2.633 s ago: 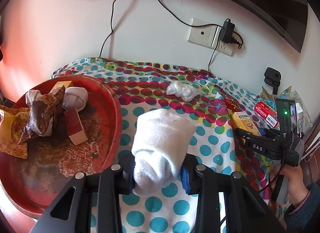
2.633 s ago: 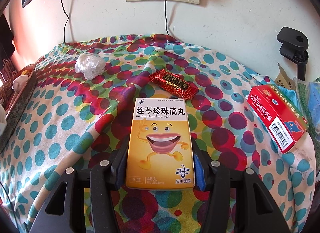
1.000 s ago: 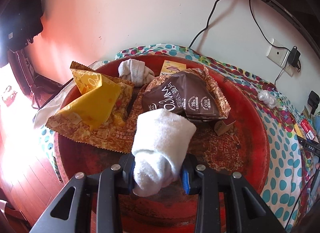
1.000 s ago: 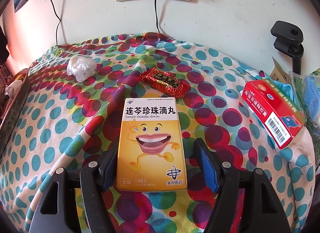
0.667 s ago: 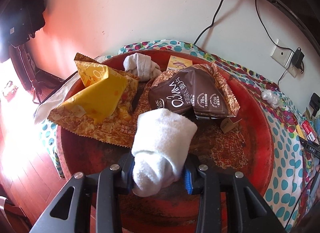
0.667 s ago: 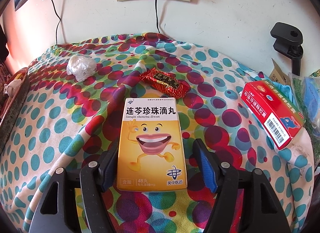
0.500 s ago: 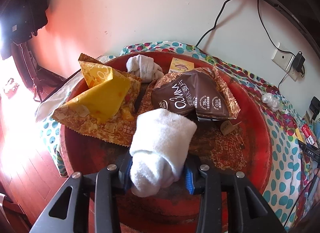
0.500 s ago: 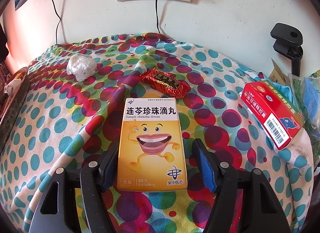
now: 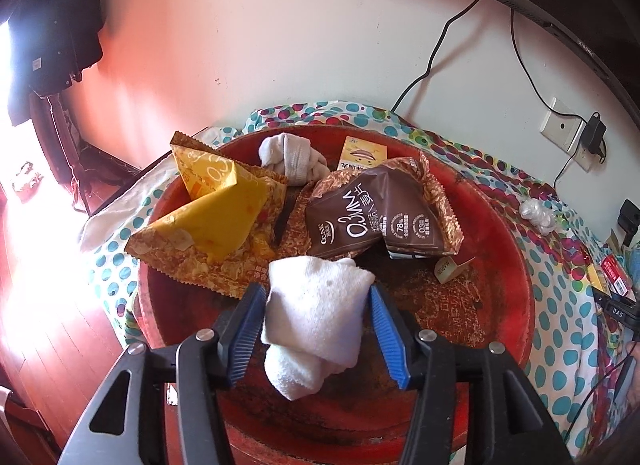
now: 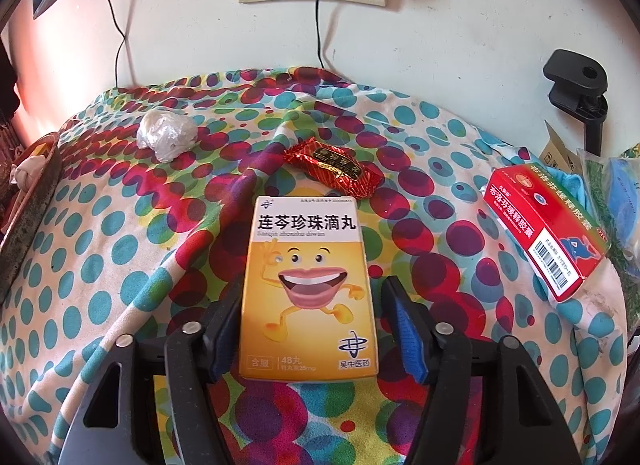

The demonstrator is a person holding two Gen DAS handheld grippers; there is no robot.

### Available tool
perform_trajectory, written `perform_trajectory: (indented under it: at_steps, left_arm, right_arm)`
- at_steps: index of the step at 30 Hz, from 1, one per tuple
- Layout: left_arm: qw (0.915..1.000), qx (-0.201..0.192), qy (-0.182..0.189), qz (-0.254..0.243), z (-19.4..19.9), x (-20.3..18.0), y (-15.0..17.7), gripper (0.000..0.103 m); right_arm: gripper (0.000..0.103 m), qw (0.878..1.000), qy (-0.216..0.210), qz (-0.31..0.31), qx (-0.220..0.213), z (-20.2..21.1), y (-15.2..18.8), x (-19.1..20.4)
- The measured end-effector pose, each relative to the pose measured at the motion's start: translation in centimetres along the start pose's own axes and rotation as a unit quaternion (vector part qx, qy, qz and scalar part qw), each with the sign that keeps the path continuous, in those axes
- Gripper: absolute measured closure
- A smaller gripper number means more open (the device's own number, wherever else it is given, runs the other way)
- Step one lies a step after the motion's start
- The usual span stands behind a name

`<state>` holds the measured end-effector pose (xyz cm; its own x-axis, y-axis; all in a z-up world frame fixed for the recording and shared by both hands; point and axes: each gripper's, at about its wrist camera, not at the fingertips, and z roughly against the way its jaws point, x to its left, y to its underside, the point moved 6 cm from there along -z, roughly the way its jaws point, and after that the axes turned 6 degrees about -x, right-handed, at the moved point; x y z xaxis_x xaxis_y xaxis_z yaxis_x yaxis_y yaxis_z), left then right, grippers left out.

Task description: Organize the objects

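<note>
In the left wrist view a rolled white sock [image 9: 316, 321] sits low between the fingers of my left gripper [image 9: 316, 293], over the round red tray [image 9: 508, 273]. The jaws are opening, and both blue pads [image 9: 248, 325] stand just off the sock. In the right wrist view a yellow medicine box [image 10: 308, 285] with a cartoon mouth lies flat on the dotted cloth [image 10: 100, 265]. My right gripper [image 10: 312, 283] straddles it. Its jaws are closing: the left finger is at the box's edge and a gap remains at the right pad [image 10: 406, 333].
The tray also holds a yellow snack bag [image 9: 216, 217], a brown snack bag [image 9: 372, 217], a grey knotted sock [image 9: 288, 157] and small boxes. On the cloth lie a red sweet wrapper [image 10: 332, 167], a red medicine box [image 10: 548, 225] and a crumpled plastic ball [image 10: 166, 135]. Wall sockets and cables are behind.
My left gripper carried the white sock from the cloth over to the red tray, then spread its jaws off it. The right jaws drew in around the yellow box, which stayed put.
</note>
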<state>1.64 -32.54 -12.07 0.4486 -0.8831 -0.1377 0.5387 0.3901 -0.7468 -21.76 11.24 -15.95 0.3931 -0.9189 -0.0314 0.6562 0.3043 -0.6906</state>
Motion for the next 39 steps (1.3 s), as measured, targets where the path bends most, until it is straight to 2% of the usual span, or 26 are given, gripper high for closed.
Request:
perform_trajectory:
  at_steps: [1,12,19,25,30,35,39]
  left_arm:
    - [1.0000,-0.003,0.001,0.001,0.1,0.0,-0.1,0.048]
    - [0.9997,-0.021,0.012,-0.009,0.7,-0.5,-0.6,0.048]
    - [0.9993,-0.029,0.013,-0.018,1.2,-0.5,-0.9,0.048]
    - [0.9983,-0.029,0.043,-0.025,1.9,-0.8,-1.0,0.048]
    - [0.9969,-0.032,0.055,-0.047,2.3,-1.4,-0.9,0.048]
    - [0.9971,-0.030,0.046,-0.053,2.1,-1.4,-0.7,0.048]
    - [0.9977,-0.027,0.028,-0.055,1.7,-0.9,-0.6,0.048]
  right_arm:
    - [0.055,1.000,-0.002,0.007,-0.002,0.0,-0.1,0.4]
    - [0.056,1.000,0.015,0.023,-0.010,0.3,-0.3,0.6]
    - [0.055,1.000,0.017,-0.005,-0.019,1.1,-0.4,0.5]
    - [0.055,0.999,0.001,-0.001,-0.054,3.8,-2.4,2.4]
    - [0.055,0.996,-0.042,0.020,-0.076,6.2,-4.3,6.8]
    - [0.055,0.989,-0.102,0.069,-0.087,8.0,-5.1,14.0]
    - [0.055,0.979,-0.148,0.114,-0.080,8.8,-4.9,20.1]
